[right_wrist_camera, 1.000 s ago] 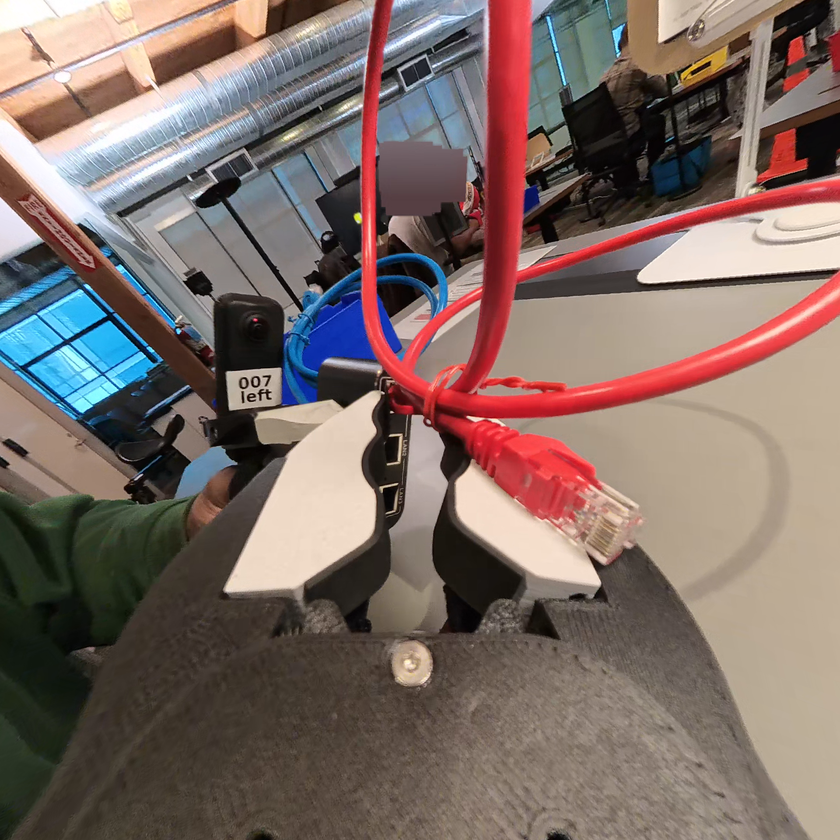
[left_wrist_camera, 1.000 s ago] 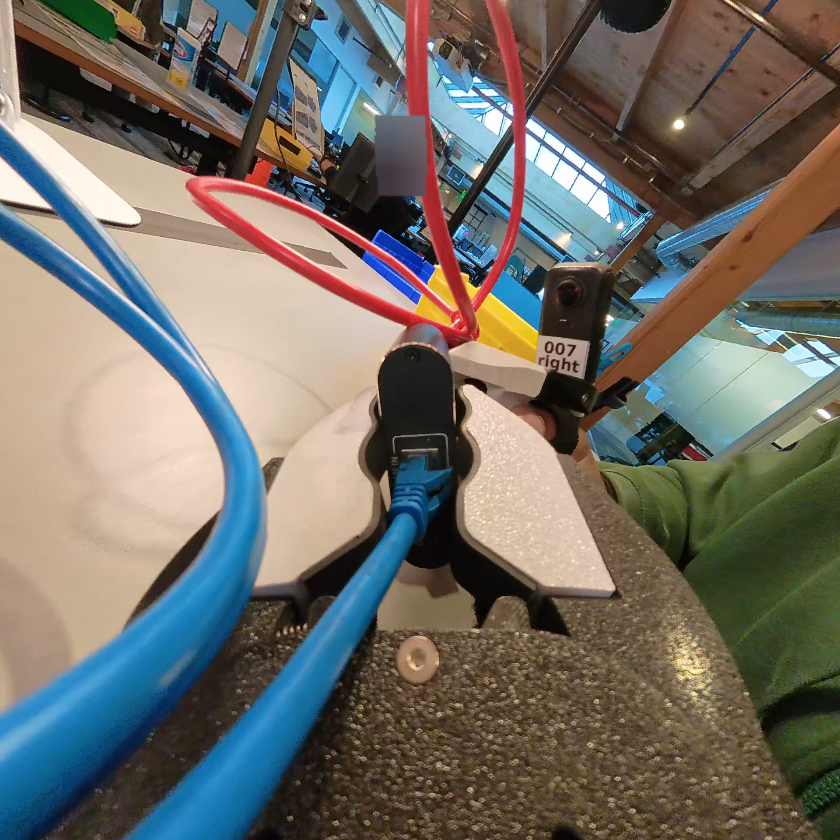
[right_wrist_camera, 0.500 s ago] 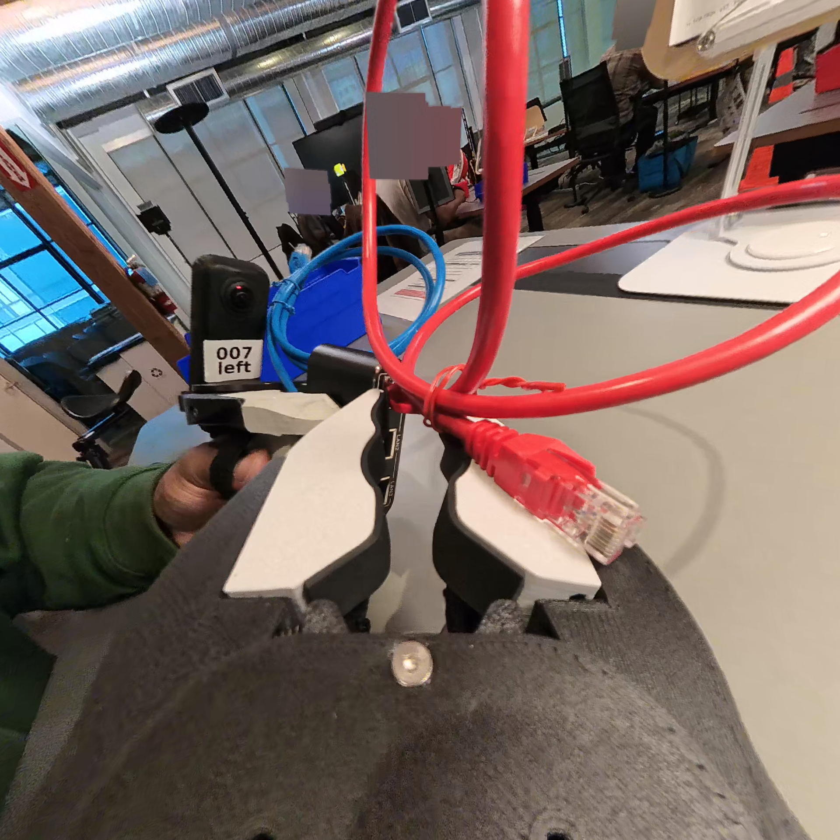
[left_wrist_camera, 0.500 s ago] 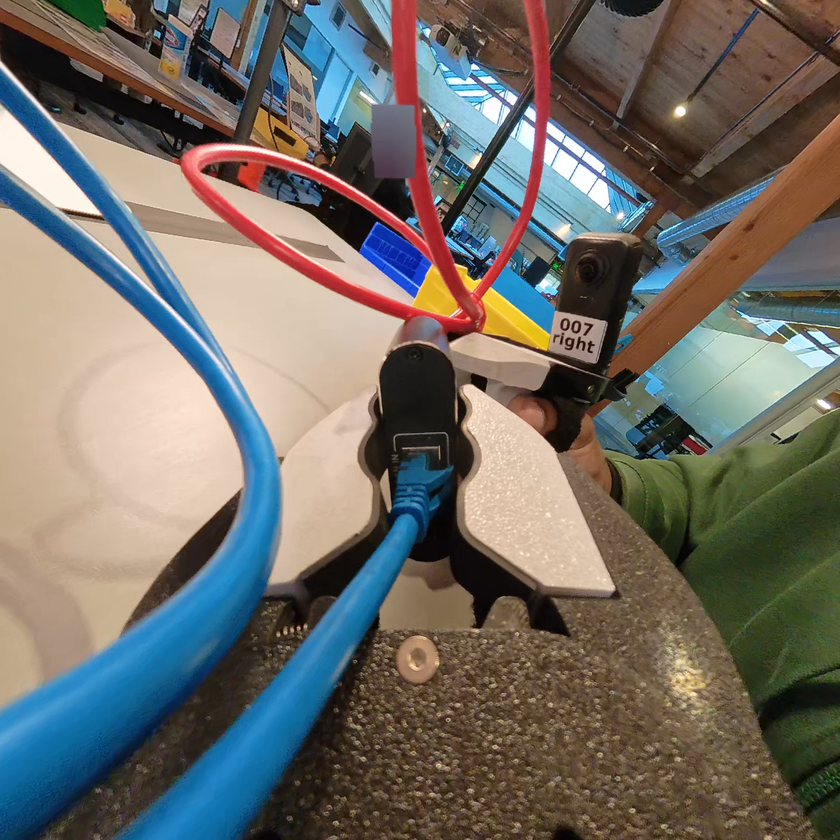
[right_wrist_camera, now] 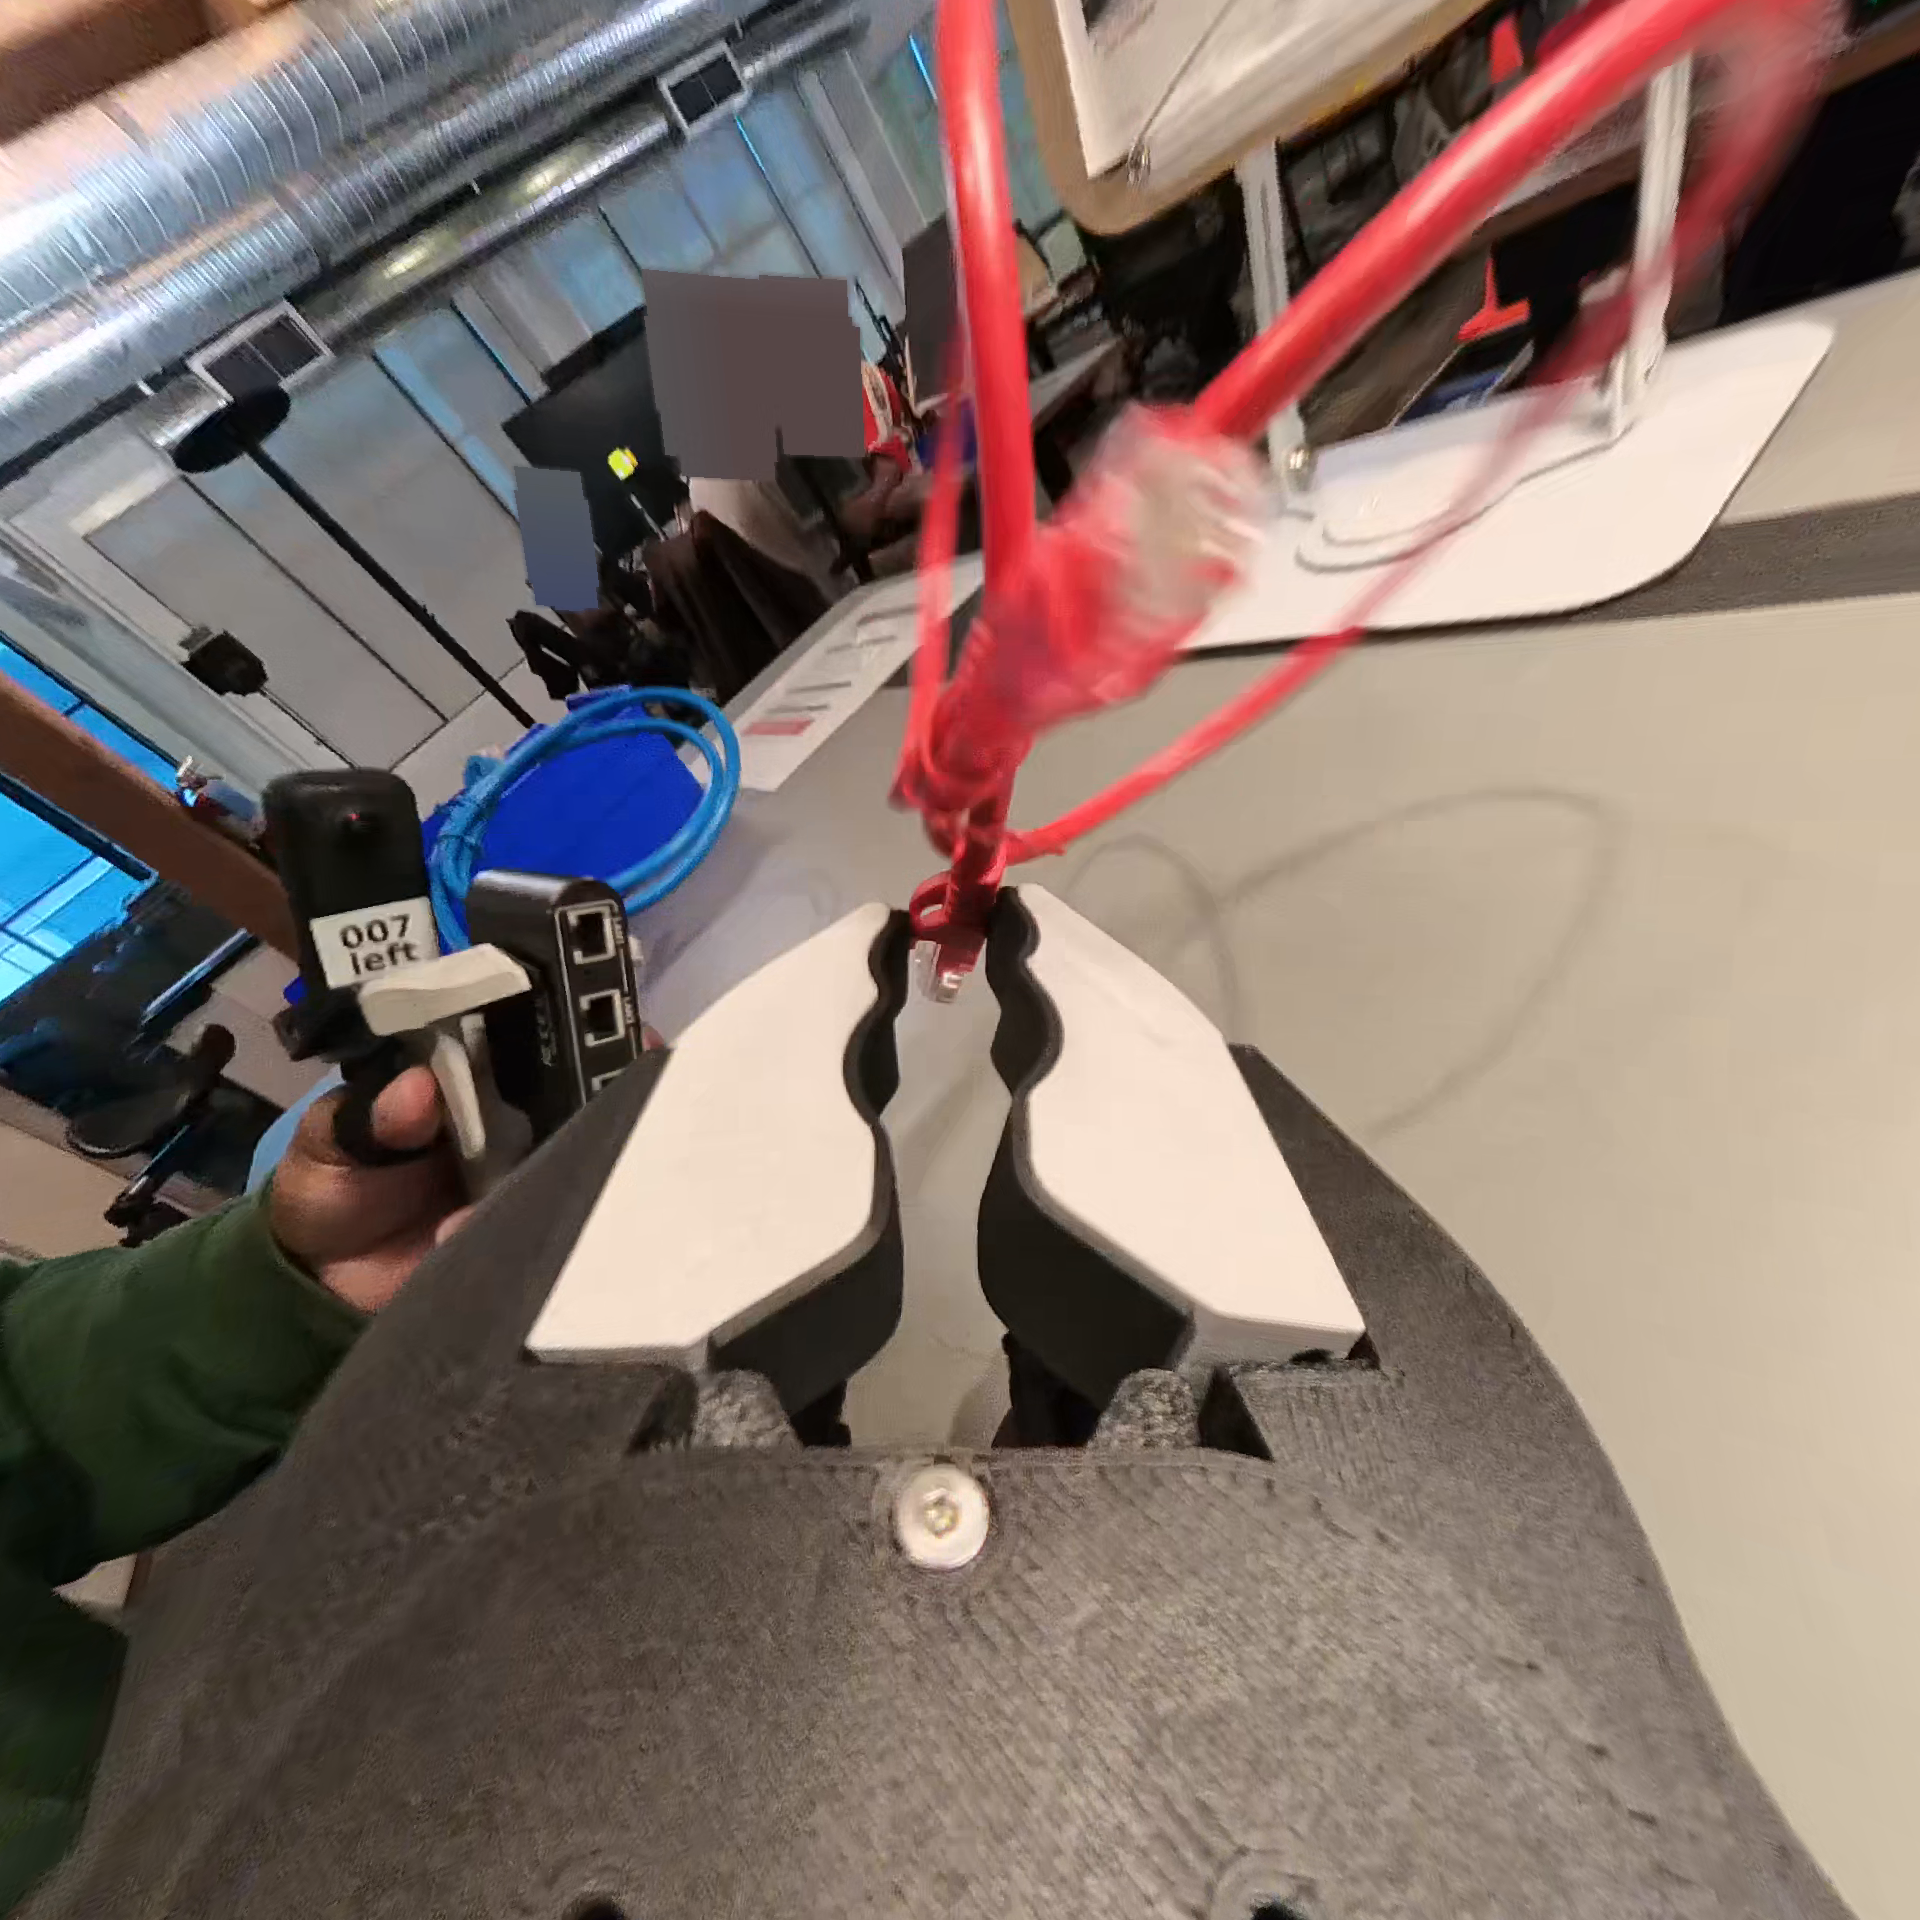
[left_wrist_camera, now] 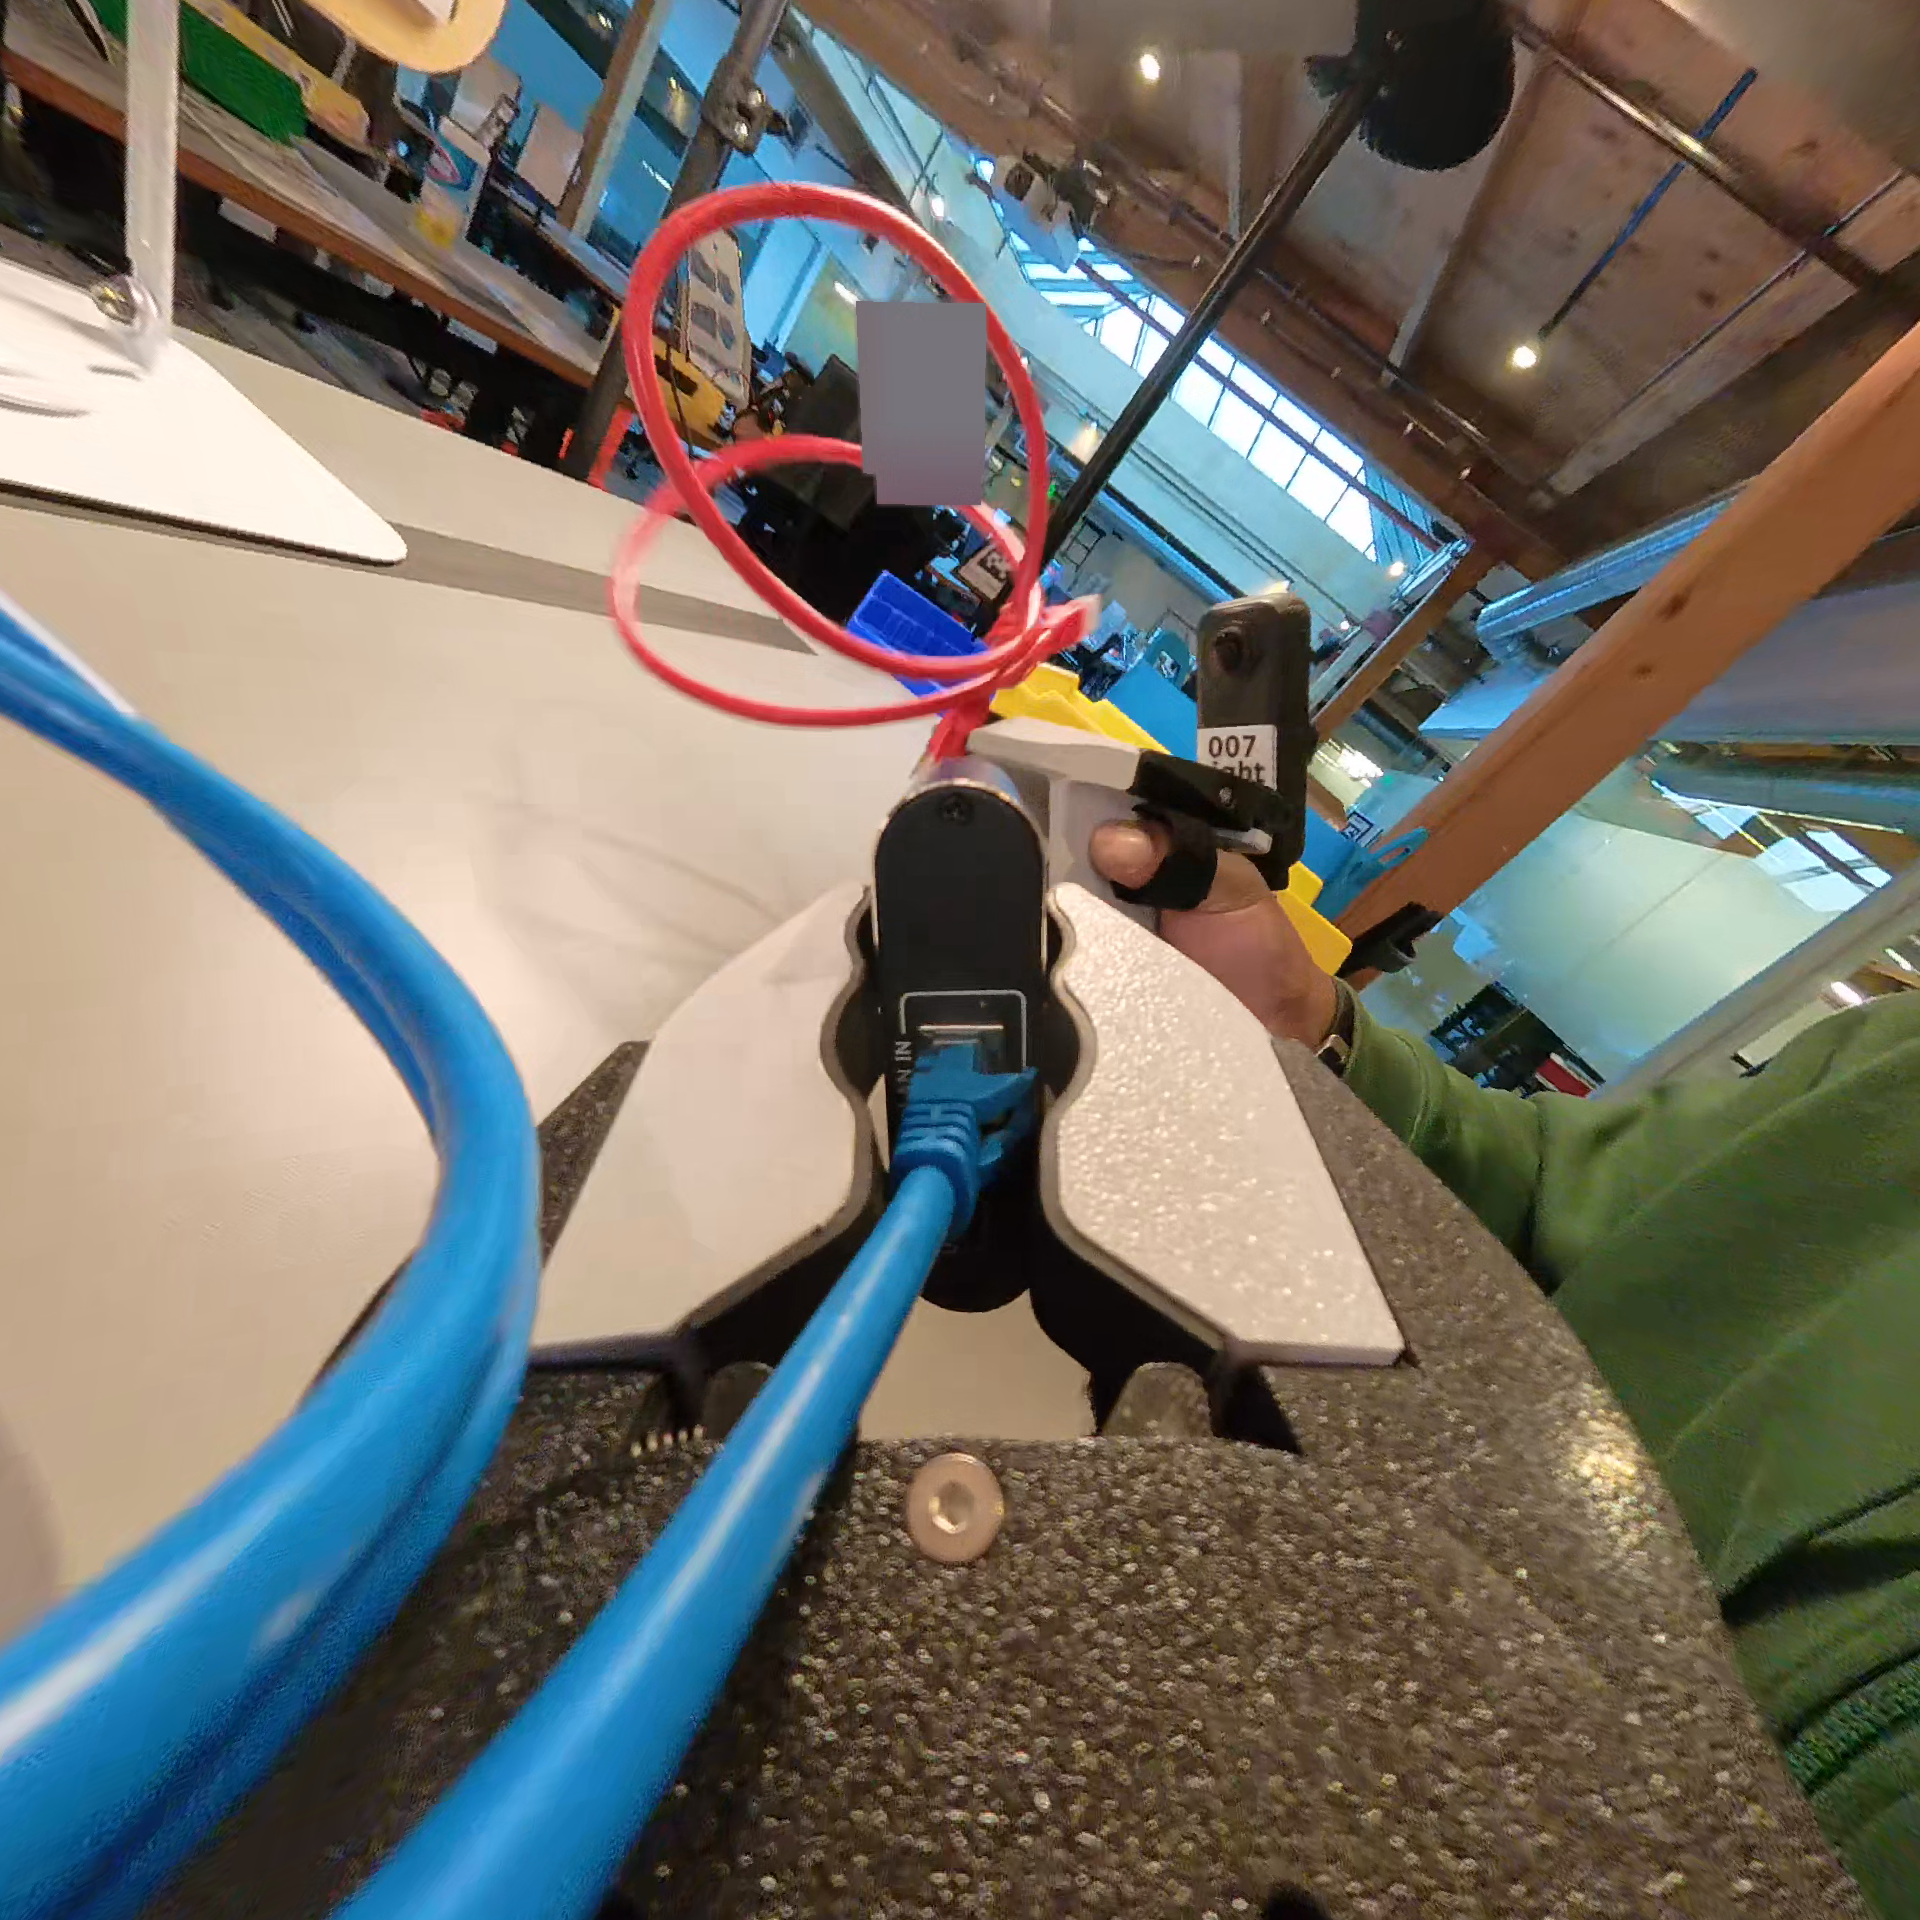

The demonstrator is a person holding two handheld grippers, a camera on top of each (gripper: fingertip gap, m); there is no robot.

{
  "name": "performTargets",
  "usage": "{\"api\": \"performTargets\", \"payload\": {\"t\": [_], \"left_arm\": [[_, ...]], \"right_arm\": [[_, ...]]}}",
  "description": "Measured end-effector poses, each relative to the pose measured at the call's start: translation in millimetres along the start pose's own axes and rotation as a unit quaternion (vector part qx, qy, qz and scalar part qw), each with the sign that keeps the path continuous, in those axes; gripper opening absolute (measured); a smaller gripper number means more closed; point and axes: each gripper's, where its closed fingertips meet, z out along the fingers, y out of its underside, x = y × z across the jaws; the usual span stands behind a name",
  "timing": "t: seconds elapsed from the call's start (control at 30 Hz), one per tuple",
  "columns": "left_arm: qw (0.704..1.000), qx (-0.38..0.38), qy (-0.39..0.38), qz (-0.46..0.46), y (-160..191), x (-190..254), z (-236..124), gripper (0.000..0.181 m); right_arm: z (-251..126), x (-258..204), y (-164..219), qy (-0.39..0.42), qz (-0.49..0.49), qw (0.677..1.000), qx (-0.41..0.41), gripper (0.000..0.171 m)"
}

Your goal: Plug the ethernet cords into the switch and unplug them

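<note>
Over the grey counter (right_wrist_camera: 1558, 935), the right hand-held gripper (right_wrist_camera: 951, 951) pinches the limp red cord (right_wrist_camera: 977, 416) behind its stiff plug; the left hand-held gripper (left_wrist_camera: 956, 977) clamps the light switch (left_wrist_camera: 958, 883).

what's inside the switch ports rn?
Blue cord plug sits in one port of the switch. On its other face, two ports show empty; a third is partly hidden behind the right gripper.

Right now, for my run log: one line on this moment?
left gripper: shut on switch | blue cord: plugged in | right gripper: shut on red cord, unplugged
</note>
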Motion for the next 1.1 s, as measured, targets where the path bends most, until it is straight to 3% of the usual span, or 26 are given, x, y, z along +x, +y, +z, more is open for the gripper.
{"api": "performTargets", "payload": {"t": [0.3,0.37,0.67,0.8,0.97,1.1], "left_arm": [[1.000,-0.017,0.004,-0.019,4.1,-2.4,0.6,0.028],[0.999,-0.022,0.002,-0.026,5.4,-4.0,0.4,0.028],[0.999,-0.037,-0.007,-0.032,9.8,-6.3,1.2,0.027],[0.999,-0.040,-0.014,-0.034,10.8,-8.2,1.1,0.027],[0.999,-0.042,-0.017,-0.031,11.5,-8.1,1.6,0.027],[0.999,-0.042,-0.020,-0.025,11.6,-7.7,1.7,0.027]], "right_arm": [[6.0,18.5,45.7,0.014,0.028,0.989,-0.143,0.016],[2.6,26.2,47.7,0.033,-0.001,0.985,-0.167,0.027],[-12.4,54.9,43.7,0.125,-0.132,0.962,-0.205,0.040],[-9.8,63.4,57.1,0.157,-0.136,0.948,-0.242,0.049],[5.7,59.2,57.5,0.147,-0.081,0.953,-0.253,0.060],[20.5,71.3,53.0,0.162,-0.093,0.942,-0.278,0.060]]}}
